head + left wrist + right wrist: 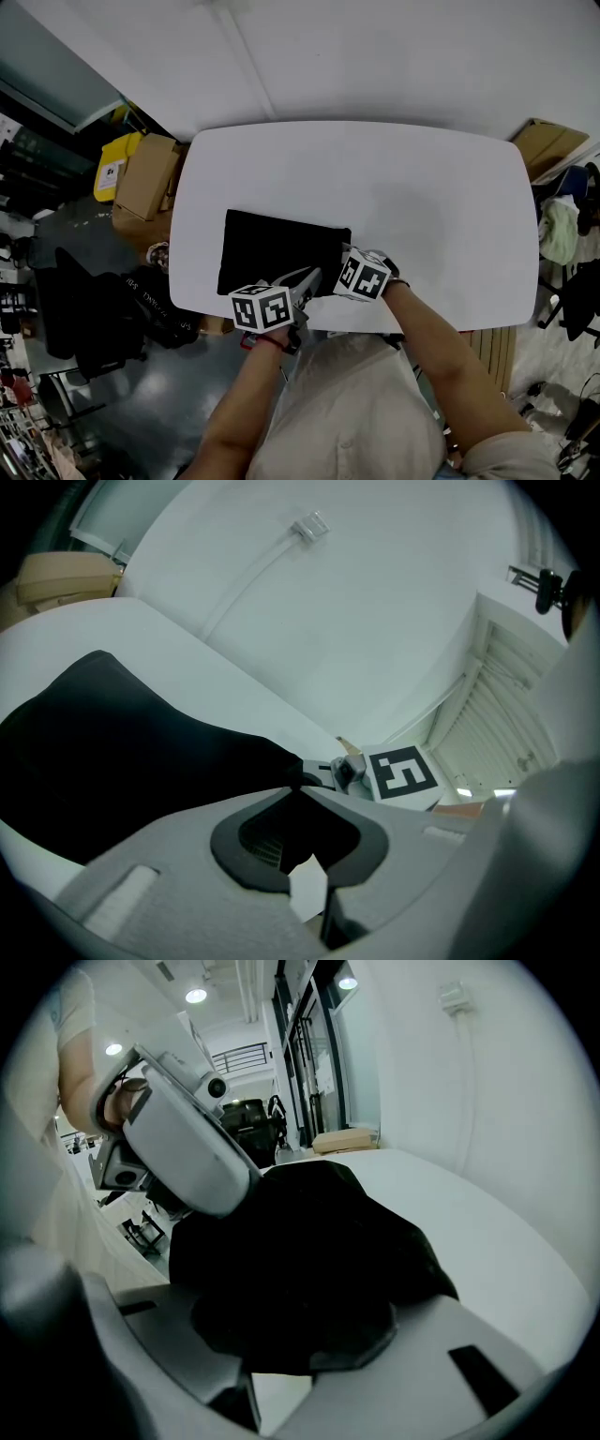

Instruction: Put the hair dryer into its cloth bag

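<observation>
From the head view, the black cloth bag [272, 248] lies flat on the white desk [394, 187], close to its near edge and left of centre. The left gripper [312, 276] and right gripper [341, 257] are both at the bag's near right corner. No hair dryer shows on the desk or in either tool. The job therefore looks either finished, with the dryer out of sight inside the bag, or stalled without it, and this view cannot settle which. Cardboard boxes [145, 173] stand on the floor beyond the desk's left edge. The left gripper view adds what the overhead angle hides: the left gripper [298, 785] has its jaws drawn together, pinching a point of the cloth bag [122, 752] at their tips. The rest of the cloth sweeps away to the left over the desk [141, 649], and the right gripper's marker cube [403, 772] sits just beyond the jaws. The right gripper view alone shows the bag's shape. Here the cloth bag [319, 1232] rises in a rounded hump on the desk [487, 1232], which hints at something bulky inside, though its mouth and contents stay unseen. The right gripper [300, 1302] has its jaws standing apart, with dark cloth lying loose between them and not clamped. The left gripper [187, 1152] looms just above the bag's near side.
</observation>
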A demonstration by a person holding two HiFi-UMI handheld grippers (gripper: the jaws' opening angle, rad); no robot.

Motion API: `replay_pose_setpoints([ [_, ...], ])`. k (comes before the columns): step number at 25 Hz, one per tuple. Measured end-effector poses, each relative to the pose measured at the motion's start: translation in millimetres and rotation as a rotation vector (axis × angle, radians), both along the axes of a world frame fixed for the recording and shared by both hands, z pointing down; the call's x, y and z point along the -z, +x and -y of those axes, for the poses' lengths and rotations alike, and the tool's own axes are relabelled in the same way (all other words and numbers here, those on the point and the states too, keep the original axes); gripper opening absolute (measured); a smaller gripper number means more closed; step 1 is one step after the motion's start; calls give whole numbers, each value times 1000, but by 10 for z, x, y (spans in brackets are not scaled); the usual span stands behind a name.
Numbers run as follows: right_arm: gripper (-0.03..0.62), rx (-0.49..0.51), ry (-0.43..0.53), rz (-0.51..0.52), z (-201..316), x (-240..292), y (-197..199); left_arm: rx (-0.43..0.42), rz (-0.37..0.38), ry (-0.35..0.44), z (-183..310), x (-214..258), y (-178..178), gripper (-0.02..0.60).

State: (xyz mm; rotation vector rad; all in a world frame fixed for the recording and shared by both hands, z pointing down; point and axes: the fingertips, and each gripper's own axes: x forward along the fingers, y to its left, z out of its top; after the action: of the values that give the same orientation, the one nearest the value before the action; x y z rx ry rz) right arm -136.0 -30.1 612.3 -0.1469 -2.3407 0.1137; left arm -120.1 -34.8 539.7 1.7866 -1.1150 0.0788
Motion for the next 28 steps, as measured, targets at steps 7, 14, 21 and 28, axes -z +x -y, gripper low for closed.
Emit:
replay_pose_setpoints([
  [7, 127, -62, 13, 5, 112, 134, 274, -1, 3, 3, 11, -10, -12, 31],
  [14, 127, -143, 27, 42, 125, 272, 433, -8, 11, 3, 13, -23, -41, 31],
  [21, 127, -221, 30, 67, 110, 463, 539, -15, 20, 2, 0, -12, -40, 31],
  [28, 132, -268, 41, 105, 70, 617, 633, -24, 16, 2, -26, -39, -2, 31],
])
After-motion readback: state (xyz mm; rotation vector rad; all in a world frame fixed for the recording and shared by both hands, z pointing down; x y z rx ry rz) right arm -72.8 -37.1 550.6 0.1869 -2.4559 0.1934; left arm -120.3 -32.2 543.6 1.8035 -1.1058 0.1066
